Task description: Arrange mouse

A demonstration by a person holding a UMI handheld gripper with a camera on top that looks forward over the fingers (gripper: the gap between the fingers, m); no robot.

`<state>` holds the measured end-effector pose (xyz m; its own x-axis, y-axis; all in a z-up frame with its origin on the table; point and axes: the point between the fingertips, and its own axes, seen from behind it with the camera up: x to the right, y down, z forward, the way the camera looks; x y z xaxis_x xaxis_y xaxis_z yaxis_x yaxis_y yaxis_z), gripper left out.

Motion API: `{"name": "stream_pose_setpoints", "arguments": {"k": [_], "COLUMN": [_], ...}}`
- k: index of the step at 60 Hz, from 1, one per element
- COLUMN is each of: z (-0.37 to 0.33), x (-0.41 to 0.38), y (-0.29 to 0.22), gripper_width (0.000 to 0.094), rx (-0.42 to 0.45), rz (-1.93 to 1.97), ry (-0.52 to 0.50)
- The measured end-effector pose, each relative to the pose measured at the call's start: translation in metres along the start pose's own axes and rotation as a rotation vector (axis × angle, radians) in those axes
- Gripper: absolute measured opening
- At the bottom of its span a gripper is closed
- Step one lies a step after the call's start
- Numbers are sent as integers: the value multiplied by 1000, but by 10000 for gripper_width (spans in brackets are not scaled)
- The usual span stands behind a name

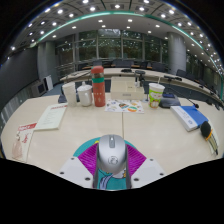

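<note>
A silver-grey mouse (112,153) sits between my two fingers, its nose pointing away from me. My gripper (112,146) is shut on it: the magenta pads (90,157) press against its left and right sides. The mouse appears held a little above the pale table (150,135). Its underside and rear end are hidden by the fingers.
Beyond the fingers stand a tall red bottle (98,85), two white cups (70,93), and a green-lidded cup (155,95). Papers (50,117) and a red booklet (24,138) lie at the left. A blue book (188,117) lies at the right.
</note>
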<state>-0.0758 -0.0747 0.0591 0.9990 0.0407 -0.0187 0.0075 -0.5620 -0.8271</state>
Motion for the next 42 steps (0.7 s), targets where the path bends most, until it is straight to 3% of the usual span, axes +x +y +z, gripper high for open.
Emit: {"name": "stream_pose_setpoints", "arguments": {"k": [6, 18, 21, 24, 25, 27, 42], "z": [19, 30, 25, 16, 12, 1, -129], "x": [-10, -18, -16, -18, -18, -17, -18], "y": [31, 63, 62, 58, 56, 50, 6], "gripper_width": [382, 521, 640, 852, 868, 833, 858], "rx": [-51, -110, -107, -108, -102, -90, -17], "rz": [-1, 2, -6, -14, -15, -15, -30], "ry": [-5, -28, -22, -29, -33, -33, -18]}}
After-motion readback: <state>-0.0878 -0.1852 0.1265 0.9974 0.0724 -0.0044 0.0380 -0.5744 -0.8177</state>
